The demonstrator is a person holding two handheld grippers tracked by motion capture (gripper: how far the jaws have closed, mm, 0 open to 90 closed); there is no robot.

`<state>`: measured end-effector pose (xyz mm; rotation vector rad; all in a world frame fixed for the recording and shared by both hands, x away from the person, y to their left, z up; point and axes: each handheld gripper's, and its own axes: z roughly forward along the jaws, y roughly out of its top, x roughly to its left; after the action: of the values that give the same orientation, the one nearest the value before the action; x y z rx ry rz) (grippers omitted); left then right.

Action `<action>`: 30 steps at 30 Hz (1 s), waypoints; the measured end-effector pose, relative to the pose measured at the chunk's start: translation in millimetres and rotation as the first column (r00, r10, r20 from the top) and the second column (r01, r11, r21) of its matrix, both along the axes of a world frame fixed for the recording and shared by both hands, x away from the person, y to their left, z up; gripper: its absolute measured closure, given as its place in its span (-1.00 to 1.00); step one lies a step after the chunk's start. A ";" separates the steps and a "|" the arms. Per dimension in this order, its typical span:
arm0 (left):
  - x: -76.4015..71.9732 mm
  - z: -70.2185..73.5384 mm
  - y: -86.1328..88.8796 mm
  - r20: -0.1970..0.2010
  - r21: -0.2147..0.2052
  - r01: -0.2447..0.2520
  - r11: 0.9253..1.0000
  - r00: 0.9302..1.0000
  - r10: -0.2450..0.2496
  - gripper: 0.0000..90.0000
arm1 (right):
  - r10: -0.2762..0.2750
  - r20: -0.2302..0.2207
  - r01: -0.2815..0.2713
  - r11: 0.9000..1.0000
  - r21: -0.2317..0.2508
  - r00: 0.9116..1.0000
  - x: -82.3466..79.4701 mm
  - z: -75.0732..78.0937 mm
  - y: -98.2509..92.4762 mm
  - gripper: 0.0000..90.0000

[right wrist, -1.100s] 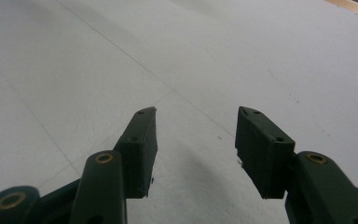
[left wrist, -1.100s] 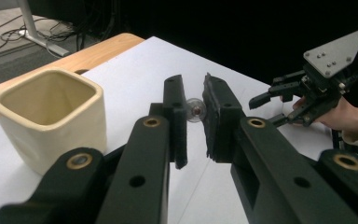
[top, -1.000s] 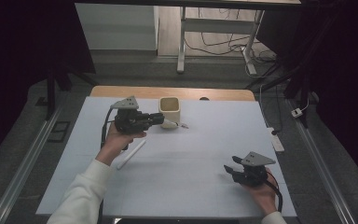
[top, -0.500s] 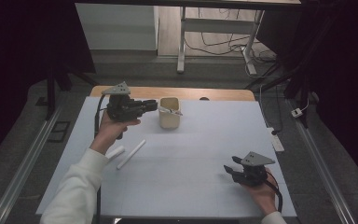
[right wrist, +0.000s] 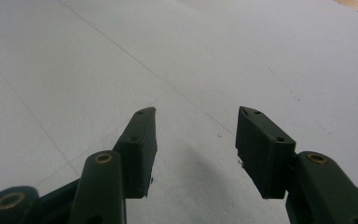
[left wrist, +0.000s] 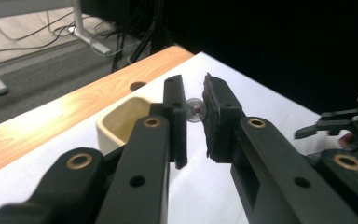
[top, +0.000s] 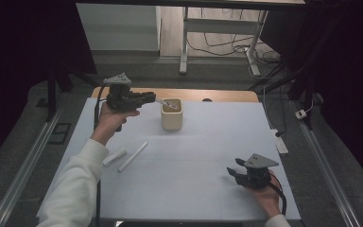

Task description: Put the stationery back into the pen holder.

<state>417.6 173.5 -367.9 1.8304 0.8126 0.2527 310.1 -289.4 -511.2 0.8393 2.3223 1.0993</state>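
Note:
My left gripper point(top: 151, 98) point(left wrist: 195, 100) is raised at the table's far left, shut on a thin white stick point(top: 162, 102). Seen end-on between the pads, the stick point(left wrist: 196, 110) is a small round disc. Its free end points at the mouth of a cream cup point(top: 172, 115) point(left wrist: 121, 121) just to the right. Two more white sticks point(top: 133, 156) point(top: 114, 157) lie on the white mat nearer the person. My right gripper point(top: 234, 166) point(right wrist: 196, 116) rests low at the near right, open, with bare mat between its jaws.
A white mat point(top: 208, 142) covers the table, with a strip of wood point(top: 227, 96) along the far edge. The right gripper point(left wrist: 349, 133) also appears at the edge of the left gripper view. Cables and desk legs point(top: 184, 42) lie on the floor beyond.
The left gripper has risen and drawn back to the left of the cup, still holding the stick. The right gripper has stayed put.

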 end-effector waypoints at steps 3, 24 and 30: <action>6.6 -1.1 -1.3 -0.015 0.023 -0.010 1.000 1.000 0.010 0.76 | -0.001 0.002 0.001 1.000 0.000 1.000 0.1 0.2 -0.5 0.06; 26.4 -7.5 -18.4 -0.050 0.121 -0.042 0.992 0.998 0.048 0.75 | -0.002 0.006 0.002 1.000 -0.003 1.000 -0.2 0.0 -0.6 0.06; 36.3 -15.2 -25.0 -0.065 0.142 -0.057 0.988 0.996 0.067 0.75 | 0.007 0.010 -0.007 1.000 -0.004 1.000 0.0 -1.1 0.7 0.07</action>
<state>453.9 148.5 -383.2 1.9563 0.9209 0.2934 310.1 -288.6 -512.3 0.8231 2.3205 1.0990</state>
